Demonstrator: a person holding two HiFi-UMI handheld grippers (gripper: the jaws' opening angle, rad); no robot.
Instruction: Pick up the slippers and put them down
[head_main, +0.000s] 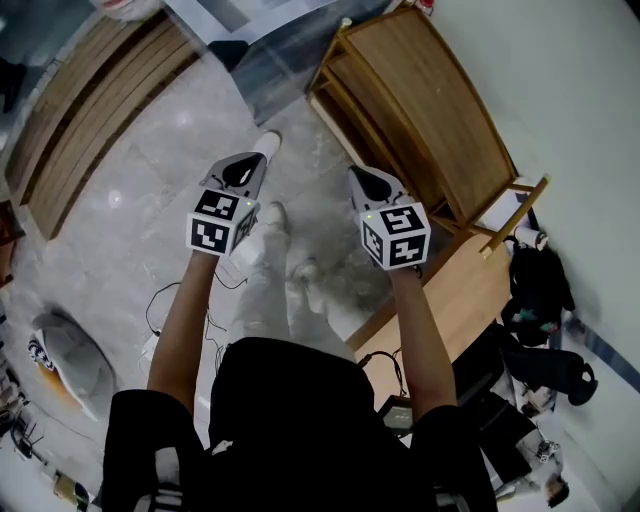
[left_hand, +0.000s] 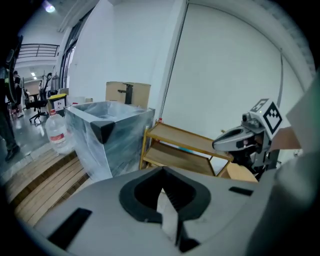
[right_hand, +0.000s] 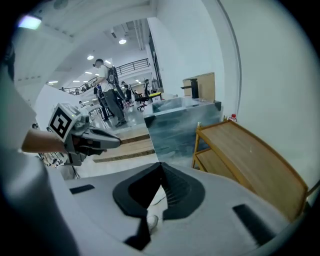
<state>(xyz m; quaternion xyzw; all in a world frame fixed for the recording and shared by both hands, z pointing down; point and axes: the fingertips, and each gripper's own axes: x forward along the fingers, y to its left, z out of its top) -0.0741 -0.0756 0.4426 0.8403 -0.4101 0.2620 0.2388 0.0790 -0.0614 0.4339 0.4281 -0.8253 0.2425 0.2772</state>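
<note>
Neither gripper is carrying a slipper. The left gripper (head_main: 243, 172) has its fingers (left_hand: 142, 192) clenched tip to tip with nothing caught between them, and only pale floor or a trouser leg shows past them. The right gripper (head_main: 368, 180) is the same: clenched and empty, with a white shoe (right_hand: 151, 220) on the floor seen beyond the tips.

Both grippers are held up at about waist height in front of the standing person, well above the floor (head_main: 150, 180).

The slippers are not clearly identifiable. One white piece of footwear (head_main: 268, 145) lies on the floor past the left gripper's tip and may be a slipper, while the other white shapes lower down look like the person's own feet. The wooden rack (head_main: 430, 110) to the right looks bare.

Judgement: this is either before the pickup or after the put-down — I cannot tell which. If it is before, the reach down, the grasp, the lift and the set-down all remain.
</note>
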